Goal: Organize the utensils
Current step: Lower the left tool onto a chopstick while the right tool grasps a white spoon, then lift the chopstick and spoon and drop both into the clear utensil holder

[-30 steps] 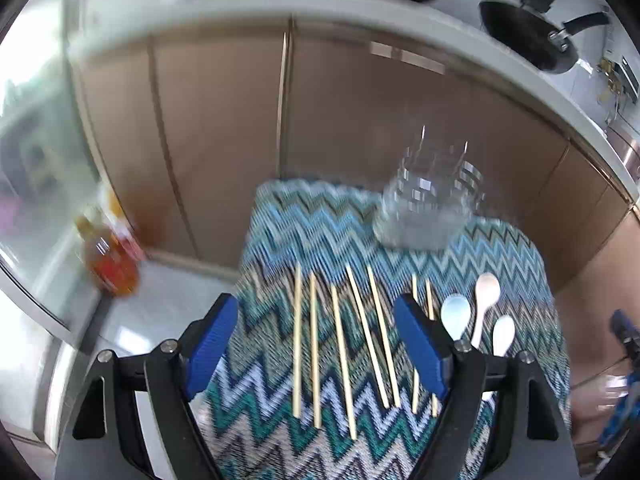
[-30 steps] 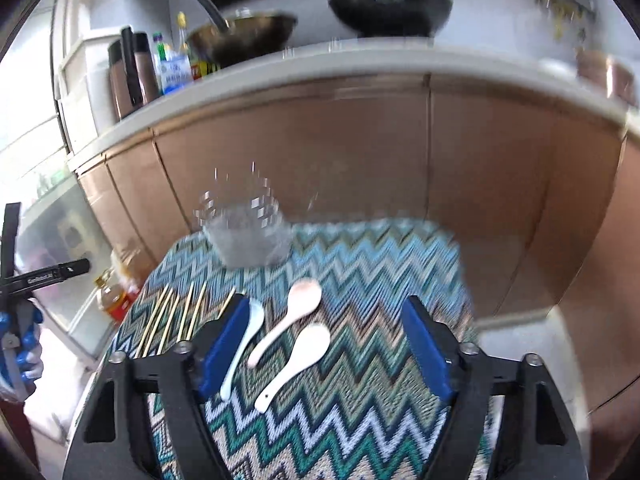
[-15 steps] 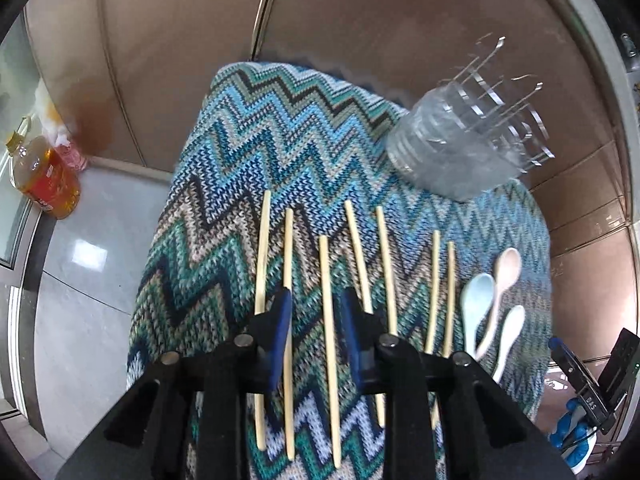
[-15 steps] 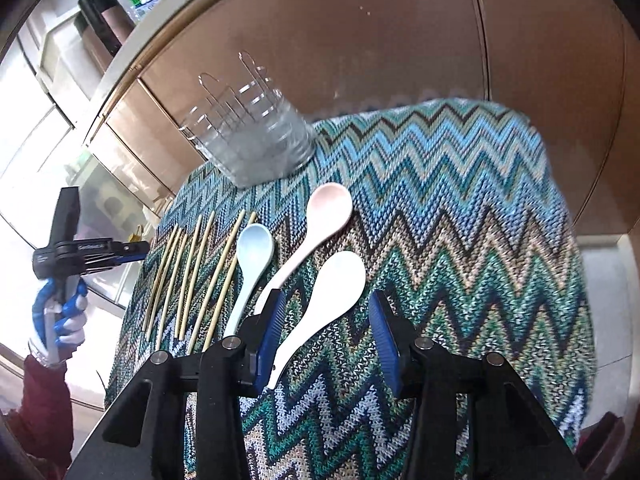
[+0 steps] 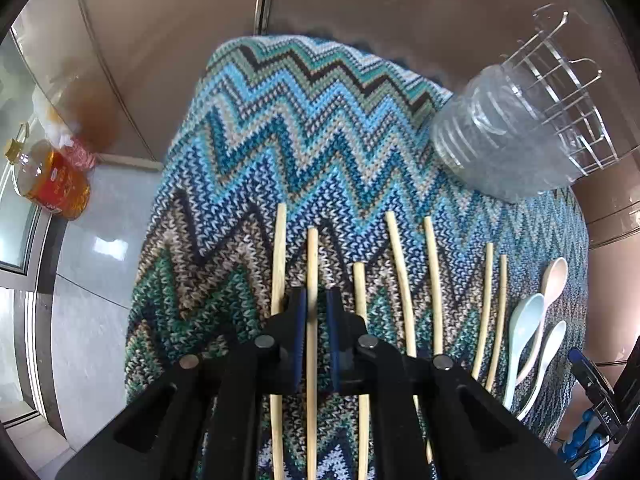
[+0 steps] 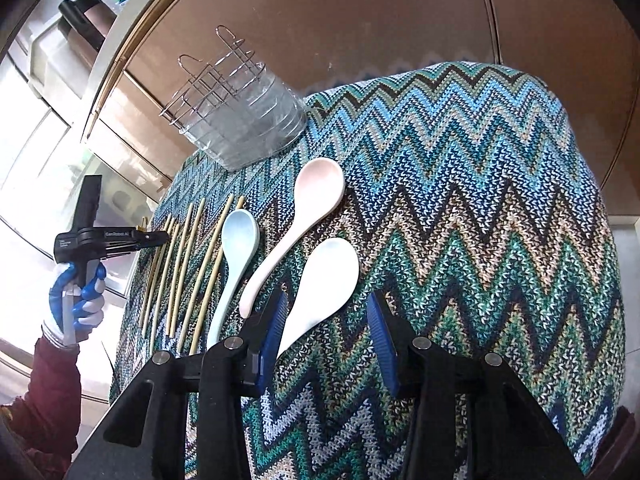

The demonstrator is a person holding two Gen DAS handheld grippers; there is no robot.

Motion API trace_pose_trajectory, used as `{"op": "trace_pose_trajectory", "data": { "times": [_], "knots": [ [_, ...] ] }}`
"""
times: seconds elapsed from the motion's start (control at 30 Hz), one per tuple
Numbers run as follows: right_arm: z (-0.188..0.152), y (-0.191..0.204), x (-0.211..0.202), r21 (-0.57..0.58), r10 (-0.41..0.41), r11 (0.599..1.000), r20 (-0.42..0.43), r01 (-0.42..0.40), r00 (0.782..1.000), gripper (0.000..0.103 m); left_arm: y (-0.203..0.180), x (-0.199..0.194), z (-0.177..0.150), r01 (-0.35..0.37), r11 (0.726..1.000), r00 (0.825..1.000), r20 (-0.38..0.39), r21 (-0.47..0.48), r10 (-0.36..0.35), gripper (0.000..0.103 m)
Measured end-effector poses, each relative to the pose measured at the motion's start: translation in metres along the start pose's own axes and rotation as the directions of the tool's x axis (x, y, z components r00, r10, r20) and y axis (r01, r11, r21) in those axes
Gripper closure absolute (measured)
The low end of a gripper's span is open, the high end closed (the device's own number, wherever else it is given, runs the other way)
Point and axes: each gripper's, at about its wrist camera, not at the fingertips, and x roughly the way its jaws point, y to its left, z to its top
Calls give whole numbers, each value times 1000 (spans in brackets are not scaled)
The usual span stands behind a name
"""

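Observation:
Several pale wooden chopsticks (image 5: 404,280) lie side by side on the zigzag knit cloth (image 5: 304,128). My left gripper (image 5: 316,300) points steeply down and is shut on the second chopstick from the left (image 5: 312,256). To the right lie a blue spoon (image 6: 239,236), a pink spoon (image 6: 316,188) and a white spoon (image 6: 328,268). My right gripper (image 6: 326,298) straddles the white spoon's handle with its jaws closing. The left pad sits against the handle and the right pad stands apart. A clear utensil holder (image 6: 248,120) with a wire rack stands at the cloth's far side.
Brown cabinet doors (image 5: 360,20) rise just behind the covered table. An oil bottle (image 5: 48,184) stands on the tiled floor to the left. A dark flask (image 6: 84,16) sits on the counter above. A gloved hand (image 6: 76,300) holds the left gripper at the table's left edge.
Both grippers dropped toward the cloth and tilted downward. The left jaws went from wide open to shut on a chopstick. The right jaws narrowed around the white spoon's handle.

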Motion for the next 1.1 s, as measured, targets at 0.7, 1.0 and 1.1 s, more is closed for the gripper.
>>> {"op": "trace_pose_trajectory", "data": {
  "times": [0.7, 1.0, 1.1],
  "knots": [
    [18, -7, 21, -85, 14, 996, -45, -17, 999, 97, -10, -32, -14, 9, 1000, 997, 81, 19, -10, 99],
    [44, 69, -69, -244, 13, 969, 247, 49, 969, 99, -46, -153, -18, 85, 992, 914, 388, 95, -116, 99],
    [75, 107, -95, -279, 18, 955, 388, 98, 922, 99, -62, -204, -7, 121, 986, 817, 553, 116, -165, 99]
  ]
}}
